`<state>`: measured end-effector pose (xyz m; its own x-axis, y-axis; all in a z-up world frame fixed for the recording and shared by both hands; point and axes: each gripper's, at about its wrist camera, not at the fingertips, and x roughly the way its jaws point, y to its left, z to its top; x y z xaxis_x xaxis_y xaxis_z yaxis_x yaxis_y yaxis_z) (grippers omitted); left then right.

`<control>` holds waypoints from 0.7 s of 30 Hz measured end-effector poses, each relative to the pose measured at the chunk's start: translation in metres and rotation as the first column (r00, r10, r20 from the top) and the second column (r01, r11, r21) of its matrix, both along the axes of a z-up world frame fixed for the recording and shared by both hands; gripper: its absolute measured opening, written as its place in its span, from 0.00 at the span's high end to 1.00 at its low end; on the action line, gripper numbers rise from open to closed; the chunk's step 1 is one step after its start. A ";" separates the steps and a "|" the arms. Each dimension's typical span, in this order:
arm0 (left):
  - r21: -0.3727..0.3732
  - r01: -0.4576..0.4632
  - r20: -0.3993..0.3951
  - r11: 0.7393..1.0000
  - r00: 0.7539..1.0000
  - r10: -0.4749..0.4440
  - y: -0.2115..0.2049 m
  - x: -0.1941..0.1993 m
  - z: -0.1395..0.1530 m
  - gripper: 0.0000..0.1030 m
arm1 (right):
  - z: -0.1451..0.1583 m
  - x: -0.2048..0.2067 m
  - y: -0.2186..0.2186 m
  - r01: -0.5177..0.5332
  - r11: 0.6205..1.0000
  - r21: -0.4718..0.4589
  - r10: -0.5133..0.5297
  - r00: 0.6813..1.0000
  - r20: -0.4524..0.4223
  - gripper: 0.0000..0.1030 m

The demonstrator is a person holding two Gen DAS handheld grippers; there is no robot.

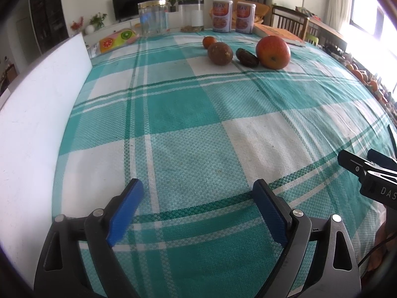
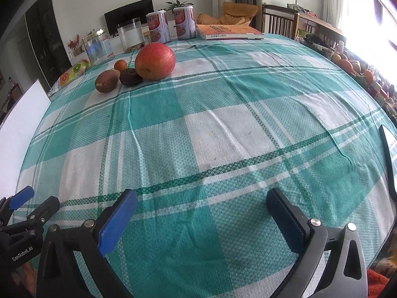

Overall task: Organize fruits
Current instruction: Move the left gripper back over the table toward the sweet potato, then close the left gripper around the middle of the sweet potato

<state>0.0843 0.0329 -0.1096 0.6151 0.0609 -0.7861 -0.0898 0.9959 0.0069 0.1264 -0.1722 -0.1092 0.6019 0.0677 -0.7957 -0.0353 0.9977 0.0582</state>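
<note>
Several fruits lie in a group at the far side of the teal checked tablecloth (image 1: 198,114): a large red apple (image 1: 273,52) (image 2: 155,61), a brown passion fruit (image 1: 220,53) (image 2: 107,80), a dark wrinkled fruit (image 1: 247,57) (image 2: 130,76) and a small orange (image 1: 209,42) (image 2: 120,65). My left gripper (image 1: 198,188) is open and empty, low over the near cloth. My right gripper (image 2: 202,198) is open and empty too, near the front edge. Each gripper's side shows in the other's view: the right one (image 1: 367,173) and the left one (image 2: 27,213).
A white board (image 1: 37,129) stands along the table's left edge. At the back stand two clear jars (image 1: 153,18) (image 1: 192,16), two orange-labelled cans (image 1: 222,16) (image 1: 245,17), an orange book (image 2: 228,32) and a fruit-print packet (image 1: 116,39). Chairs and a cluttered table lie to the right.
</note>
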 end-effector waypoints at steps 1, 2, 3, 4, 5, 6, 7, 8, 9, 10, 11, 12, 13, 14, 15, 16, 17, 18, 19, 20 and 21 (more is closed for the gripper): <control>-0.002 0.001 0.000 1.000 1.000 -0.001 0.000 0.000 0.000 0.11 | 0.000 0.000 0.001 -0.001 1.000 -0.005 0.001 1.000 -0.002 0.00; -0.005 0.005 -0.010 1.000 1.000 -0.005 0.001 0.002 0.001 0.11 | 0.000 0.000 0.001 -0.002 1.000 -0.008 0.002 1.000 -0.003 0.00; -0.019 0.005 -0.037 1.000 0.999 -0.006 0.003 0.006 0.002 0.11 | 0.000 0.000 0.001 -0.002 1.000 -0.011 0.002 1.000 -0.003 0.00; -0.067 -0.014 -0.057 0.998 0.998 0.010 0.006 0.010 0.006 0.12 | 0.000 0.000 0.001 -0.003 1.000 -0.012 0.003 1.000 -0.003 0.00; -0.149 -0.037 -0.058 0.988 0.998 0.028 0.012 0.015 0.012 0.12 | 0.000 0.000 0.002 -0.003 1.000 -0.014 0.003 1.000 -0.003 0.00; -0.240 -0.059 -0.049 0.969 0.998 0.049 0.018 0.021 0.019 0.12 | 0.000 0.000 0.002 -0.003 1.000 -0.015 0.003 1.000 -0.003 0.00; -0.321 -0.082 -0.039 0.944 0.997 0.073 0.023 0.030 0.027 0.12 | 0.000 0.000 0.001 -0.003 1.000 -0.015 0.003 1.000 -0.003 0.00; -0.381 -0.101 -0.035 0.919 0.995 0.095 0.028 0.041 0.034 0.12 | 0.000 0.000 0.001 -0.003 1.000 -0.014 0.003 1.000 -0.003 0.00; -0.428 -0.117 -0.037 0.896 0.993 0.111 0.032 0.054 0.041 0.12 | 0.000 0.000 0.001 -0.003 1.000 -0.012 0.003 1.000 -0.002 0.00; -0.459 -0.131 -0.039 0.879 0.991 0.127 0.034 0.069 0.047 0.12 | 0.000 0.000 0.001 -0.004 1.000 -0.008 0.004 1.000 -0.001 0.00; -0.477 -0.141 -0.042 0.867 0.990 0.138 0.035 0.086 0.052 0.12 | 0.001 0.000 0.000 -0.004 1.000 -0.005 0.004 1.000 0.001 0.00; -0.478 -0.149 -0.051 0.865 0.989 0.142 0.035 0.104 0.055 0.14 | 0.001 0.000 0.000 -0.004 1.000 -0.001 0.004 1.000 0.002 0.00; -0.461 -0.154 -0.061 0.874 0.988 0.142 0.033 0.122 0.057 0.14 | 0.001 0.000 -0.001 -0.004 1.000 0.002 0.004 1.000 0.002 0.00; -0.442 -0.149 -0.071 0.884 0.989 0.132 0.031 0.141 0.058 0.14 | 0.001 0.000 -0.001 -0.005 1.000 0.004 0.005 1.000 0.003 0.00; -0.422 -0.142 -0.079 0.896 0.990 0.119 0.029 0.158 0.058 0.14 | 0.001 0.000 -0.001 -0.006 1.000 0.006 0.006 1.000 0.003 0.00; -0.395 -0.140 -0.090 0.908 0.989 0.113 0.027 0.174 0.058 0.14 | 0.001 0.000 -0.001 -0.006 1.000 0.008 0.006 1.000 0.003 0.00; -0.374 -0.145 -0.104 0.916 0.988 0.114 0.027 0.189 0.056 0.14 | 0.001 0.000 -0.001 -0.006 1.000 0.010 0.006 1.000 0.004 0.00; -0.359 -0.153 -0.120 0.921 0.986 0.117 0.026 0.201 0.053 0.14 | 0.001 0.000 -0.001 -0.008 1.000 0.012 0.008 1.000 0.004 0.00; -0.352 -0.162 -0.137 0.922 0.983 0.121 0.027 0.212 0.050 0.14 | 0.001 0.001 -0.001 -0.009 1.000 0.013 0.009 1.000 0.003 0.00; -0.346 -0.177 -0.149 0.921 0.980 0.132 0.029 0.220 0.046 0.14 | 0.001 0.001 -0.001 -0.010 1.000 0.014 0.010 1.000 0.003 0.00; -0.337 -0.187 -0.159 0.923 0.977 0.140 0.030 0.227 0.043 0.14 | 0.001 0.001 -0.001 -0.011 1.000 0.014 0.011 1.000 0.003 0.00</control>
